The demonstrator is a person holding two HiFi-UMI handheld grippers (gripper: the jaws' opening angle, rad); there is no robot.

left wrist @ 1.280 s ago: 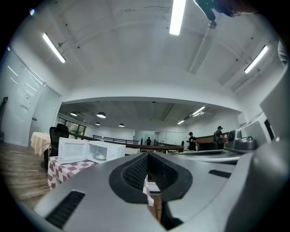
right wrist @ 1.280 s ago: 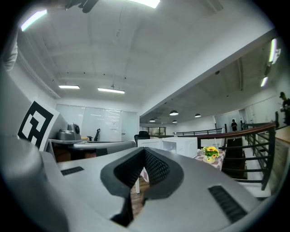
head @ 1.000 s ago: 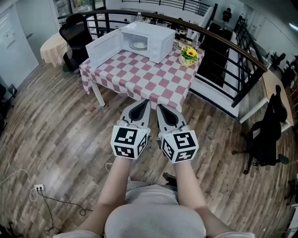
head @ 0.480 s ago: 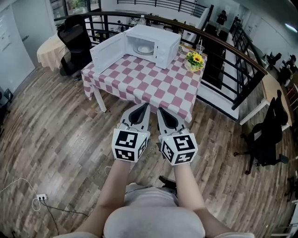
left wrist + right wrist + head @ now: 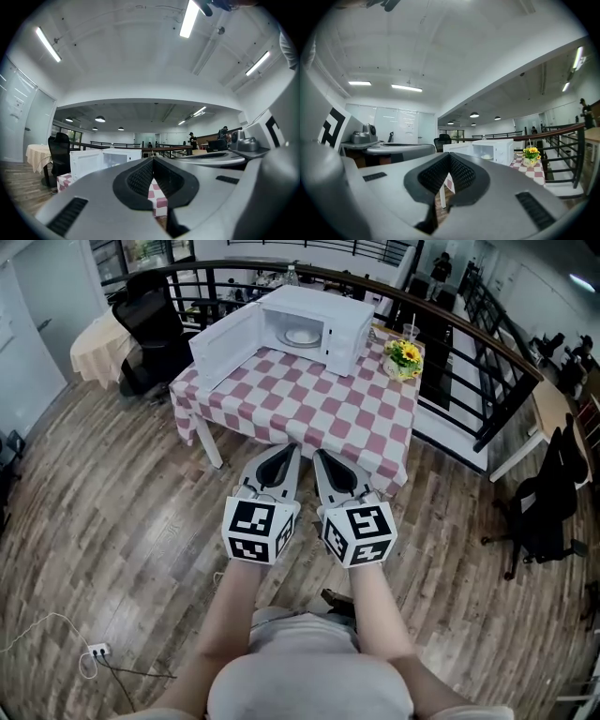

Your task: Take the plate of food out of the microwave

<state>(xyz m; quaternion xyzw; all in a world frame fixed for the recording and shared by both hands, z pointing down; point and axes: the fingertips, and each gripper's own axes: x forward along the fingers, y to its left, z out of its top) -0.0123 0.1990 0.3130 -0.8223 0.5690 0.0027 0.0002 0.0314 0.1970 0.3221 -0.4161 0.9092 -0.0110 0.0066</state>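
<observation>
The landmark is the table [image 5: 323, 413], covered with a red-and-white checked cloth and standing on a wooden floor [image 5: 122, 521]. On the far side of the table top sits a white microwave [image 5: 342, 320]. Its door [image 5: 225, 348] is swung fully open toward the table's left edge. The plate [image 5: 302, 336] is inside the microwave cavity, resting on its floor, and nothing is touching it. What food it carries is too small to make out. A small pot of yellow flowers [image 5: 404, 356] stands at the table's far right corner, just beside the microwave. Beyond the table's left end are a black office chair [image 5: 150, 324] and a round side table with a cream cloth [image 5: 94, 343]. A dark railing [image 5: 487, 362] curves behind the table and along its right side. The left gripper [image 5: 290, 450] and the right gripper [image 5: 320, 455] are held side by side over the floor at the table's near edge, close together and both aimed level at the table. Both are well apart from the microwave. In the left gripper view the jaws are pressed together at the tips and hold nothing. The right gripper view shows the same: jaws together at the tips, nothing between them. A socket strip with a white cable [image 5: 94, 652] lies on the floor well short of the table, to the left.
</observation>
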